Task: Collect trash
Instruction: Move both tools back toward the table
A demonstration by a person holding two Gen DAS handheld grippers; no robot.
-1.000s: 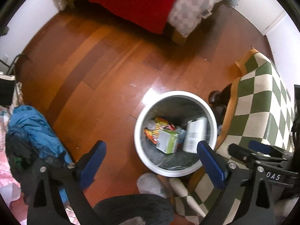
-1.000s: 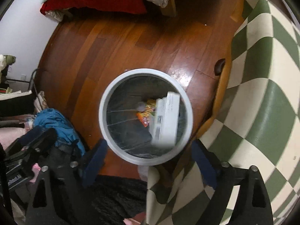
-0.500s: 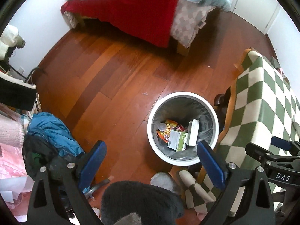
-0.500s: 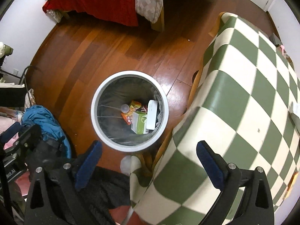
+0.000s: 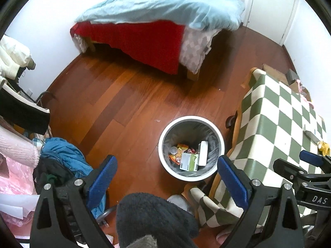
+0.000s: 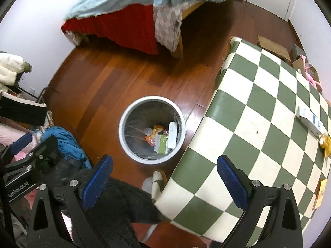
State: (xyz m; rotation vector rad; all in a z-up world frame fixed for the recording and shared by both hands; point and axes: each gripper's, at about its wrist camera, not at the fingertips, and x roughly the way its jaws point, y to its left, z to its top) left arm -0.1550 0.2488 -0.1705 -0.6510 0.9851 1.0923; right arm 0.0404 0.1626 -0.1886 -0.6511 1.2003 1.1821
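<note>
White bin: you are holding both grippers high above the round white plastic trash bin (image 5: 191, 147), which is standing on the red-brown wooden floor (image 5: 124, 103) just beside the table.
Bin contents: a white flat box (image 5: 203, 153), a green-and-white carton (image 5: 188, 161) and an orange snack wrapper (image 5: 179, 150) are lying inside on the grey liner.
Left gripper (image 5: 165, 177): you are keeping its blue-padded jaws wide apart, carrying nothing.
Right gripper (image 6: 164, 177): its jaws are likewise spread and empty, hanging over the table's near corner.
Remaining trash: a long white-and-blue box (image 6: 310, 121) and a crumpled yellow wrapper (image 6: 325, 142) are sitting on the green-and-cream checkered tablecloth (image 6: 258, 124), well apart from the right gripper and far to its right.
Risk, cloth: you are likely risking a snag if a finger drags the draped cloth, pulling items off the edge.
Risk, grasp: the crumpled wrapper probably slips from a shallow pinch.
Risk, drop: releasing from this height, light pieces may miss the rim.
</note>
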